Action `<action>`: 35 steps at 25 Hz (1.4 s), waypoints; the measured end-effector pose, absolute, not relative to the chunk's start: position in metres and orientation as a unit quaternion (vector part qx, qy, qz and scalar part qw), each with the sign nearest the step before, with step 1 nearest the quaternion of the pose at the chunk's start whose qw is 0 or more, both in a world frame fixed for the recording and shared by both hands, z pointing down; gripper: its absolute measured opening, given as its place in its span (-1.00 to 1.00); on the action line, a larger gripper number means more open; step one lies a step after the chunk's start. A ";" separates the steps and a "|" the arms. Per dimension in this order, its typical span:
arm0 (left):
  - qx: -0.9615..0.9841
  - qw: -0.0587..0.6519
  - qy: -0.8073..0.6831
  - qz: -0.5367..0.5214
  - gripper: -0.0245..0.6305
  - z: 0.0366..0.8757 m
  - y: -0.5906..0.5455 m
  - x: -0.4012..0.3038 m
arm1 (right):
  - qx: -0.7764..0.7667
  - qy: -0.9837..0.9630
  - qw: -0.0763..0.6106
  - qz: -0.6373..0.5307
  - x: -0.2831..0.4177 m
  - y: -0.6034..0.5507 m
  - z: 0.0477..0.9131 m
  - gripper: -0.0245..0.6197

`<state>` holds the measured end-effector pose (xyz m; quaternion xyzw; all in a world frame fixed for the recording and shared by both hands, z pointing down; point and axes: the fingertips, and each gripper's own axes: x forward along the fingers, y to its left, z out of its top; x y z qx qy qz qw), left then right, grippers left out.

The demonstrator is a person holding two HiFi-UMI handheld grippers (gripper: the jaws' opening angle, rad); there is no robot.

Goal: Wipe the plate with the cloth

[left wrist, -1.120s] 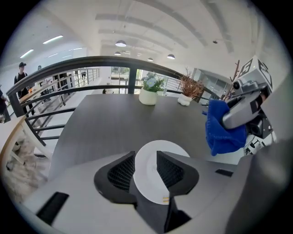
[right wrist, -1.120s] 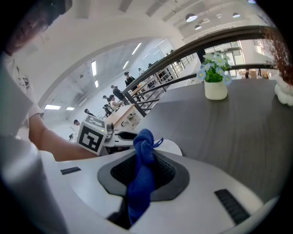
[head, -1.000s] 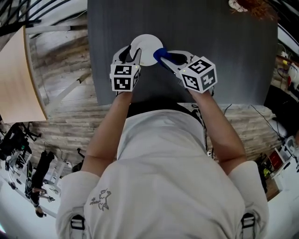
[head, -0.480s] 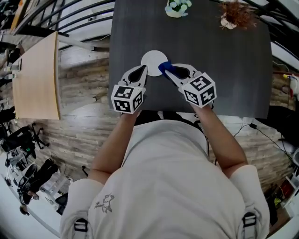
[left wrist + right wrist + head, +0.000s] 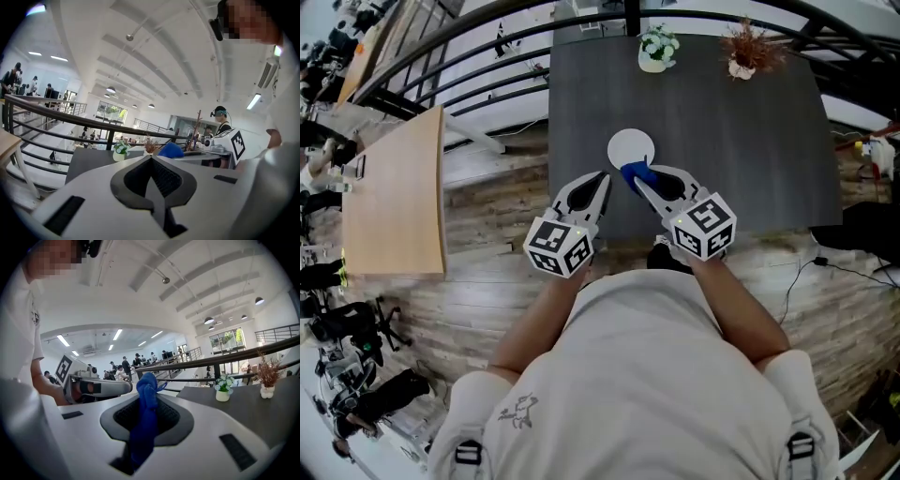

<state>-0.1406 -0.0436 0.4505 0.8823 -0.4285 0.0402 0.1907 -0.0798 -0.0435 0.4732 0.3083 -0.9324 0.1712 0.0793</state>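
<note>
The white plate (image 5: pixel 631 148) lies on the dark grey table (image 5: pixel 750 141), near its front edge. Both grippers are lifted above the table's front edge, on my side of the plate, and touch neither. My left gripper (image 5: pixel 604 177) is shut with nothing between its jaws, as the left gripper view (image 5: pixel 151 157) shows. My right gripper (image 5: pixel 629 174) is shut on the blue cloth (image 5: pixel 143 427), which bunches past its tips (image 5: pixel 636 175). The plate does not appear in either gripper view.
Two small potted plants (image 5: pixel 654 47) (image 5: pixel 744 49) stand at the table's far edge. A light wooden table (image 5: pixel 394 197) is to the left, across wooden floor. Dark railings (image 5: pixel 487 42) run behind. Cables lie on the floor at right (image 5: pixel 806 267).
Both grippers have risen and drawn back from the plate toward me. The left gripper, open at the plate's rim before, has let go and shut. The plate stays on the table.
</note>
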 end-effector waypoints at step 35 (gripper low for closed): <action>0.922 0.140 -0.361 -0.007 -0.91 0.417 0.172 -0.263 | 0.415 -0.905 0.010 0.097 -0.220 0.192 0.422 -0.72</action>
